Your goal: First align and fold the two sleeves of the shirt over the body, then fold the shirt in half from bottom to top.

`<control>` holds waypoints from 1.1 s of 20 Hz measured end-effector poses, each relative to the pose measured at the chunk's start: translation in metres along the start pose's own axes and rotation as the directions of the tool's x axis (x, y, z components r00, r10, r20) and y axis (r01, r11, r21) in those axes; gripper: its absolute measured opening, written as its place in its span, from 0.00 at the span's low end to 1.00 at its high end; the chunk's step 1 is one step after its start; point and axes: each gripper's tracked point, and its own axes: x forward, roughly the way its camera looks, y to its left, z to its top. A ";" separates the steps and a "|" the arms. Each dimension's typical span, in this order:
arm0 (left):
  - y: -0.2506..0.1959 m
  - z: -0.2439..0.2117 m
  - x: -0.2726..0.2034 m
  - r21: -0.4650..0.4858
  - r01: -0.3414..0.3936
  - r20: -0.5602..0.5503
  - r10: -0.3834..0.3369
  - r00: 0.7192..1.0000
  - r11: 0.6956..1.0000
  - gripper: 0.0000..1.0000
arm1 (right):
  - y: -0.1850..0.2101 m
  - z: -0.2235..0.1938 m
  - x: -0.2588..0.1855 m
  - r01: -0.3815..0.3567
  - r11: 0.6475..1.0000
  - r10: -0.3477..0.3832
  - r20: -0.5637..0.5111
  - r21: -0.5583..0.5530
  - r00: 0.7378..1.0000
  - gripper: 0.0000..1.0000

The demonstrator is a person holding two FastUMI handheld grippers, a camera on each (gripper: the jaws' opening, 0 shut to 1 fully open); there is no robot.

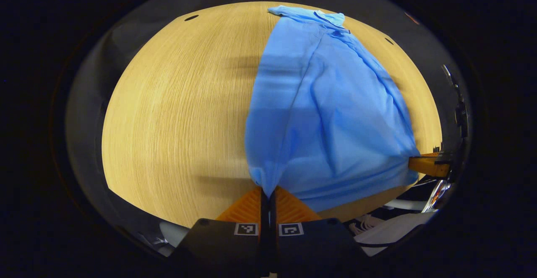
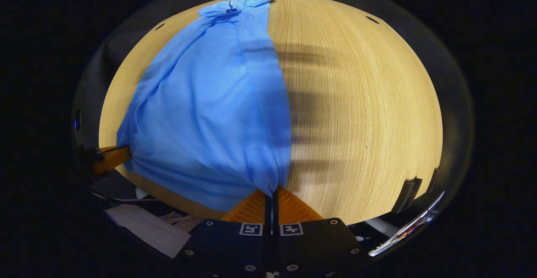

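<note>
Fingers of the left gripper (image 1: 265,192) are pressed together on one bottom corner of the shirt (image 1: 327,114), at the near table (image 1: 176,114) edge. In the right gripper view the right gripper (image 2: 273,194) is likewise closed tight on the other bottom corner, the cloth bunching into the pinch. Each gripper also appears at the side of the other's view, gripping its corner. Between the two corners the hem hangs in a shallow curve at, or just over, the near edge, so the bottom of the shirt looks lifted rather than flat.

Farther off, the shirt narrows toward its collar (image 1: 331,18), which lies on the wood near the far side. The body looks like a long strip, with a lengthwise fold line along each side; I judge that the sleeves are already folded in over the body, though the sleeves themselves cannot be made out clearly.

That leaves the second step: carrying the hem up and over to the collar, then releasing. It appears to be just starting, since the hem is not yet over the body.
</note>
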 end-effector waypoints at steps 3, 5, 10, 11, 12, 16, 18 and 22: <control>0.002 0.012 -0.008 -0.005 -0.007 0.028 0.007 1.000 1.000 0.04 | 0.003 0.013 -0.012 0.004 0.999 -0.003 0.042 -0.032 0.999 0.01; 0.003 0.024 -0.014 -0.005 -0.005 0.050 0.005 0.999 1.000 0.04 | 0.003 0.024 -0.019 0.009 0.999 -0.006 0.072 -0.045 0.997 0.01; 0.011 0.063 -0.022 -0.001 -0.003 0.114 0.003 0.994 1.000 0.04 | 0.001 0.054 -0.034 0.000 1.000 0.002 0.128 -0.018 0.992 0.00; 0.012 0.070 -0.024 -0.002 -0.002 0.123 0.002 0.992 1.000 0.04 | 0.000 0.064 -0.036 0.000 1.000 0.003 0.145 -0.017 0.989 0.01; 0.012 0.078 -0.024 -0.002 -0.003 0.134 0.003 0.991 1.000 0.04 | -0.001 0.073 -0.039 0.000 1.000 0.003 0.161 -0.019 0.987 0.00; 0.016 0.115 -0.027 0.024 -0.023 0.179 0.018 0.984 0.999 0.04 | 0.003 0.115 -0.051 0.013 0.998 0.000 0.231 -0.054 0.973 0.01; 0.018 0.138 -0.027 0.024 -0.024 0.209 0.019 0.978 0.999 0.04 | 0.004 0.131 -0.055 0.017 0.998 -0.001 0.254 -0.062 0.967 0.01; 0.020 0.177 -0.029 0.000 -0.010 0.256 0.009 0.967 1.000 0.04 | 0.000 0.163 -0.060 0.026 0.998 -0.007 0.293 -0.063 0.956 0.00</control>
